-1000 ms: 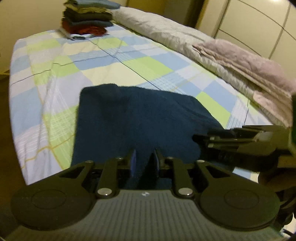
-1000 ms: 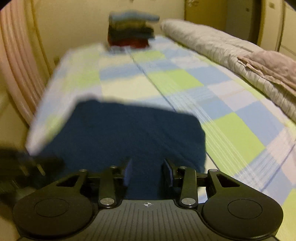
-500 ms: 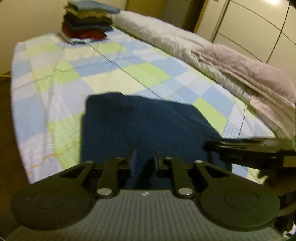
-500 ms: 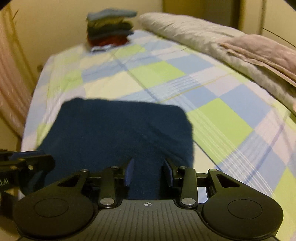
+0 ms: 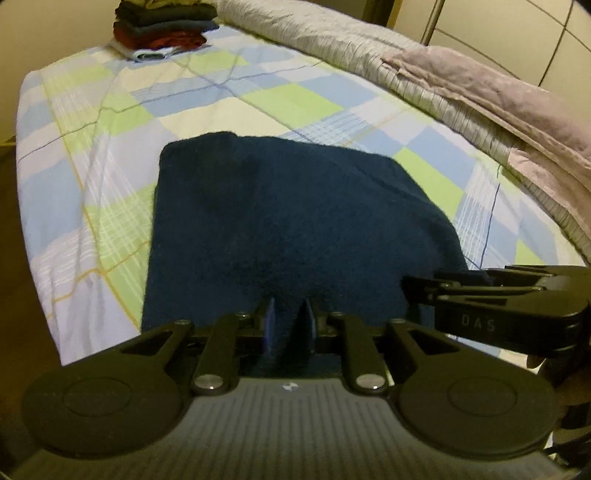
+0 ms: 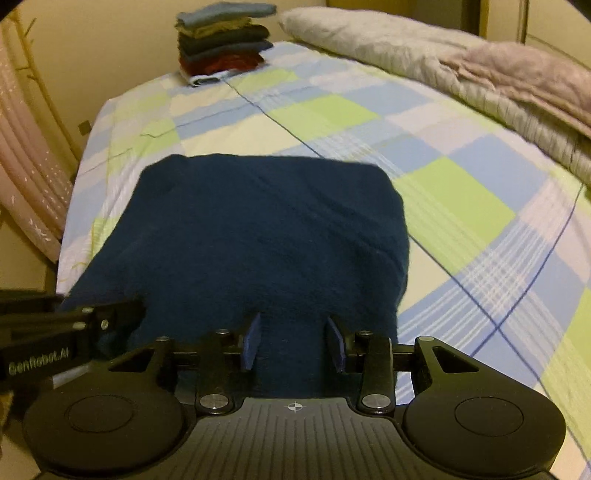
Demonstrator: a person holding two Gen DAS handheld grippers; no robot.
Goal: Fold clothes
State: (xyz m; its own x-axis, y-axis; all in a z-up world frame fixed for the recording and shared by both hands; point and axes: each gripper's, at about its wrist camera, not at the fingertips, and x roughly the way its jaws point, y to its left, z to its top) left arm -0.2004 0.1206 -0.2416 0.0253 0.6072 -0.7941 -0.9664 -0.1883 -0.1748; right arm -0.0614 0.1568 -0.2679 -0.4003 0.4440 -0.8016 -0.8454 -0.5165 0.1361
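A dark blue garment lies folded into a rough rectangle on the checked bed sheet; it also shows in the right wrist view. My left gripper is at the garment's near edge, and its narrowly parted jaws hold a fold of the dark cloth. My right gripper is at the same near edge further right, its jaws wider apart with cloth between the pads. Each gripper shows in the other's view, the right one and the left one.
A stack of folded clothes stands at the far end of the bed, also in the left wrist view. A rolled grey quilt and a pink blanket lie along the right side. The bed's left edge drops to the floor.
Both grippers have come closer to the garment's near edge and a little lower. The garment fills more of both views. Its shape on the bed is about the same.
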